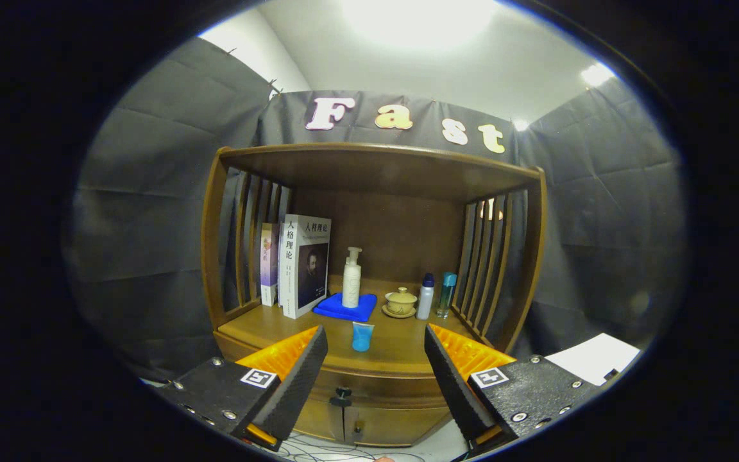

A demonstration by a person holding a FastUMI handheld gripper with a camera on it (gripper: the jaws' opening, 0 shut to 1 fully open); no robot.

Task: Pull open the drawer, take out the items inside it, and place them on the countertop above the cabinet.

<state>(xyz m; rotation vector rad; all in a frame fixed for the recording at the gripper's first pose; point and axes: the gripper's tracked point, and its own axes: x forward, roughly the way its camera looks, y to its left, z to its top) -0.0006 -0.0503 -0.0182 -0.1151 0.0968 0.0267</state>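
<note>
Hidden: drawer (369, 385) front partly behind the fingers; its inside can't be seen.
Gripper (376, 359): jaws wide apart, holding nothing.
Drawer knob (342, 393): between the fingers, drawer closed.
Countertop (401, 350): blue tube (362, 336), pump bottle (351, 279) on blue cloth (346, 307), 2 books (296, 264).

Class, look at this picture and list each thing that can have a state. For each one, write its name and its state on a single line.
tongs: open, holding nothing, short of the cabinet.
drawer: shut, its knob untouched.
pump bottle: upright on the blue cloth.
lidded teacup: lid on, on its saucer.
blue tube: standing on its cap at the countertop's front.
two slim bottles: upright, capped.
books: standing upright.
</note>
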